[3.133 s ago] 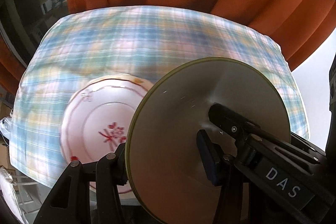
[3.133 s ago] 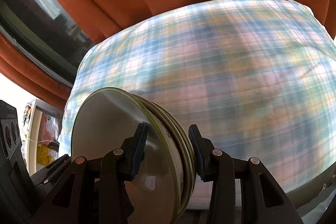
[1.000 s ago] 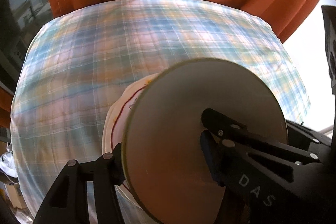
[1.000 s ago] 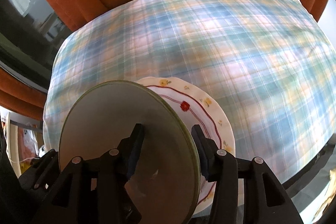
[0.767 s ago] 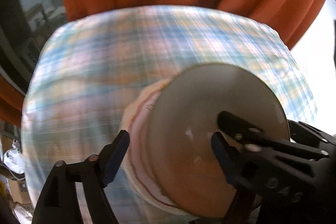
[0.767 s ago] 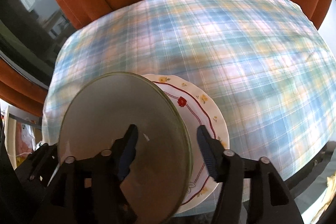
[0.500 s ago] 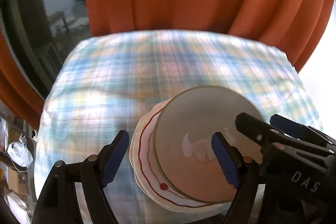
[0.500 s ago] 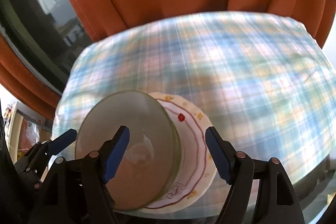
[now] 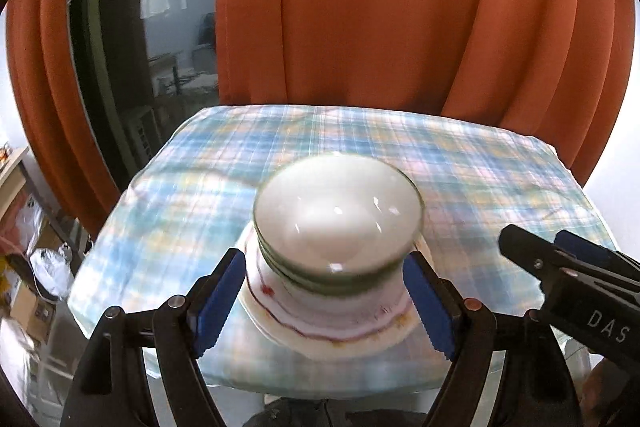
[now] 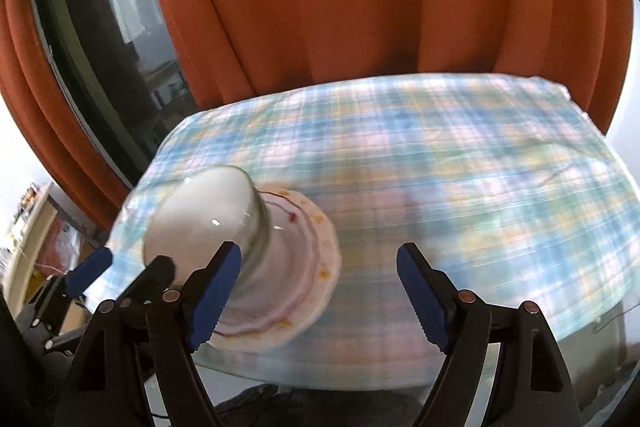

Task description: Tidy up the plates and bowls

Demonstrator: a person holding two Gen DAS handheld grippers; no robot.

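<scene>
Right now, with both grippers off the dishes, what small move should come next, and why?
Probably draw both grippers a little further back. The stacked bowls already sit on the flowered plate, the left gripper and right gripper have just been opening with nothing between their fingers, and no other dish shows on the checked tablecloth.

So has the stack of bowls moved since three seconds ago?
Yes. The bowls, then held tilted above the plaid cloth, now sit upright on the flowered plate.

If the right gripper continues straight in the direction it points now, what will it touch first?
Most likely the bare checked tablecloth. The right gripper has open jaws framing cloth only; the stack of bowls on the flowered plate sits to their left. Depth is unclear because of blur.
</scene>
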